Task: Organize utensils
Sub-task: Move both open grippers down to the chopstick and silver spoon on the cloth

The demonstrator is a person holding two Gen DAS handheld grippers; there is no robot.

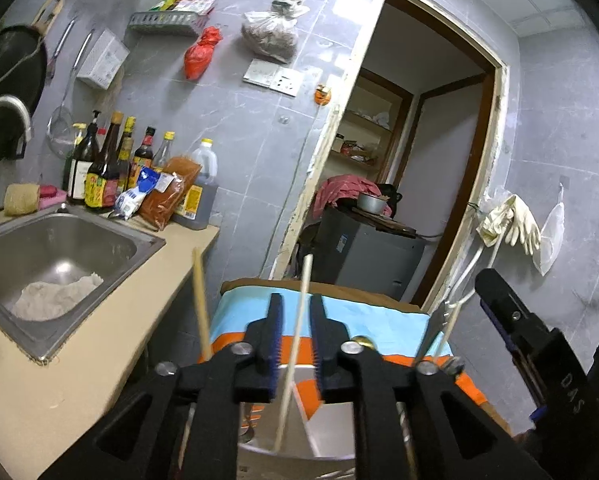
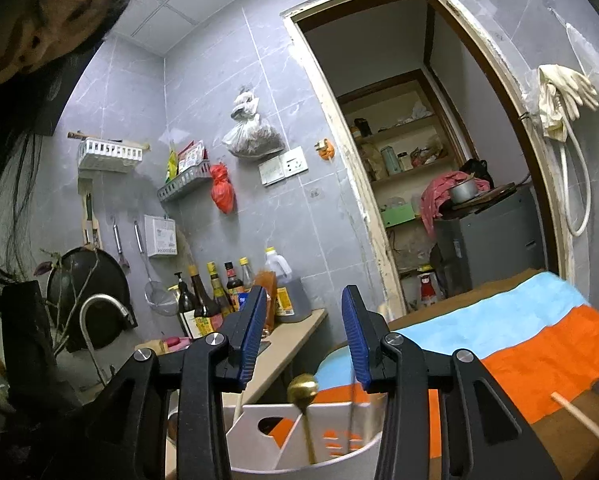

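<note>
Letting go is the job now: the left tongs [image 1: 295, 344] stand a little apart around a chopstick [image 1: 295, 344] that leans in the white holder [image 2: 299, 440], pads seemingly off it. The right tongs [image 2: 303, 336] hang open and empty above the holder, over a gold spoon [image 2: 302, 388]. Lift both straight up, slowly, so nothing tips.

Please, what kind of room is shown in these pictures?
Most likely a small home kitchen. A steel sink is set into the counter, sauce bottles stand beside it against the tiled wall, and a strainer hangs from the wall above.
</note>
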